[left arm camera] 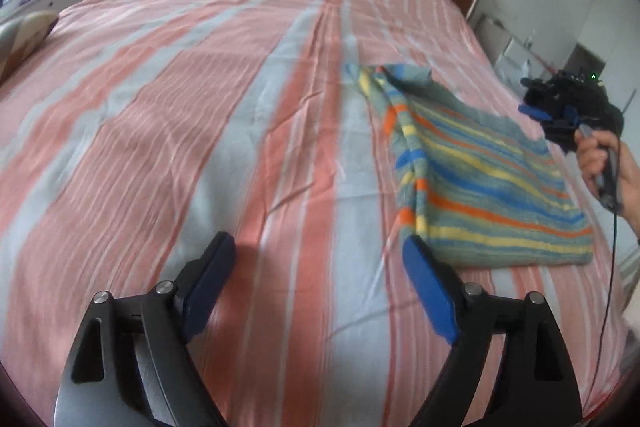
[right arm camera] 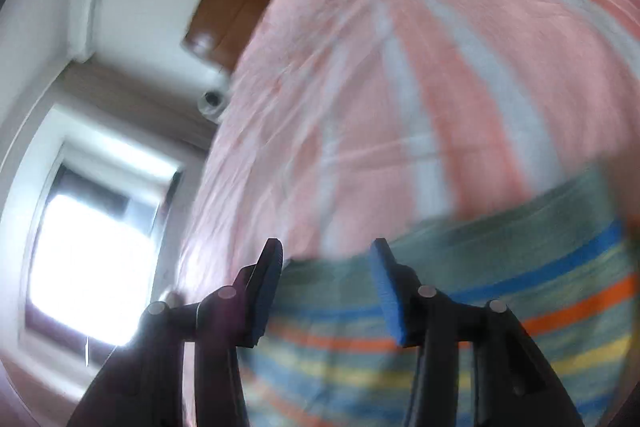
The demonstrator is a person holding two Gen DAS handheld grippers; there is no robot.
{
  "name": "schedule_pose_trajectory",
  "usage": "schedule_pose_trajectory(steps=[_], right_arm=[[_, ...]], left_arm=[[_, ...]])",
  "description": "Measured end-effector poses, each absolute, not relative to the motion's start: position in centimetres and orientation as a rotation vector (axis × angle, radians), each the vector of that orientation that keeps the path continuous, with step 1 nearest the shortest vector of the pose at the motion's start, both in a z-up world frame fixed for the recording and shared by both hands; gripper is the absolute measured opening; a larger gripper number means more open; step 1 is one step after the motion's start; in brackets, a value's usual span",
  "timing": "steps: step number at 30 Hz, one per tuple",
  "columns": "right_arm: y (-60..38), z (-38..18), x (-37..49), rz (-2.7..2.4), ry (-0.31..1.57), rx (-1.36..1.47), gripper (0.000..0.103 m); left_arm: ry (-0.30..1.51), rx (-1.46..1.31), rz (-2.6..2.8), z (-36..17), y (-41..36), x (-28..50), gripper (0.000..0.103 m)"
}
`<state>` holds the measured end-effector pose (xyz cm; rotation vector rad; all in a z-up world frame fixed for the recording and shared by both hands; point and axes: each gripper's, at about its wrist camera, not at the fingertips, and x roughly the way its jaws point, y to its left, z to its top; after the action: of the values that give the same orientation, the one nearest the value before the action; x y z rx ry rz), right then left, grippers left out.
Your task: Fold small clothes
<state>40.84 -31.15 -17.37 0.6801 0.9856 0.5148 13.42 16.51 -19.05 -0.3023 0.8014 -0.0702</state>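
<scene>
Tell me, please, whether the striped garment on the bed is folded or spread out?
Partly folded: the multicoloured striped knit garment lies flat on the pink-and-white striped bedsheet, with its left edge doubled over and its far end bunched.

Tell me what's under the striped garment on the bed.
The striped garment lies directly on the pink-and-white striped bedsheet, which shows all around it. Whether anything else lies beneath can't be seen; the cloth covers that patch.

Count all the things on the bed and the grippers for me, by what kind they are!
Striped clothes: 1
Striped bedsheets: 1
Grippers: 2, the left gripper and the right gripper, both open and holding nothing
Total: 4
</scene>
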Motion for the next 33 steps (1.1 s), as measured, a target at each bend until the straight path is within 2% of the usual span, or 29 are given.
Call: schedule_pose_trajectory(steps=[2,4,9,13,17,23,25,28,29,33], right_arm=[[-28.0,-16.3,39.4,0.595,1.056,0.564,0.047],[-24.2,-16.3,37.9,0.681,1.138,0.511,0.052],[-14.2,-20.2,38.4,0.765,1.315,0.395,0.053],[-9.3,-23.0,39.5,0.749,1.295,0.443,0.055],[-7.7,-21.9,37.2,0.884,1.255,0.575,0.055],[-10.4,-18.3,28.8,0.949,1.198,0.425,0.056],[-12.7,-18.0,24.6,0.978,1.146,0.371,0.066],[-17.1,-19.3,19.0,0.826,1.108,0.155,0.066],[-18.5,-19.9,17.5,0.77,1.117,0.108,0.062],[-25.8,-19.9,10.4,0.664,1.092,0.1,0.059]], left_arm=[[0.782,-0.312,-0.07,-19.0,16.5,13.6,0.087],[0.77,-0.321,-0.074,-19.1,16.5,13.6,0.088],[0.751,-0.333,-0.086,-19.2,16.7,13.4,0.089],[0.732,-0.33,-0.088,-19.5,16.5,13.3,0.089],[0.723,-0.33,-0.092,-19.6,16.7,13.0,0.09],[0.721,-0.322,-0.09,-19.7,16.5,13.0,0.09],[0.723,-0.318,-0.088,-19.7,16.5,13.0,0.091],[0.73,-0.308,-0.083,-19.6,16.4,13.1,0.091],[0.733,-0.304,-0.081,-19.6,16.4,13.2,0.091],[0.762,-0.276,-0.055,-19.4,16.0,13.4,0.091]])
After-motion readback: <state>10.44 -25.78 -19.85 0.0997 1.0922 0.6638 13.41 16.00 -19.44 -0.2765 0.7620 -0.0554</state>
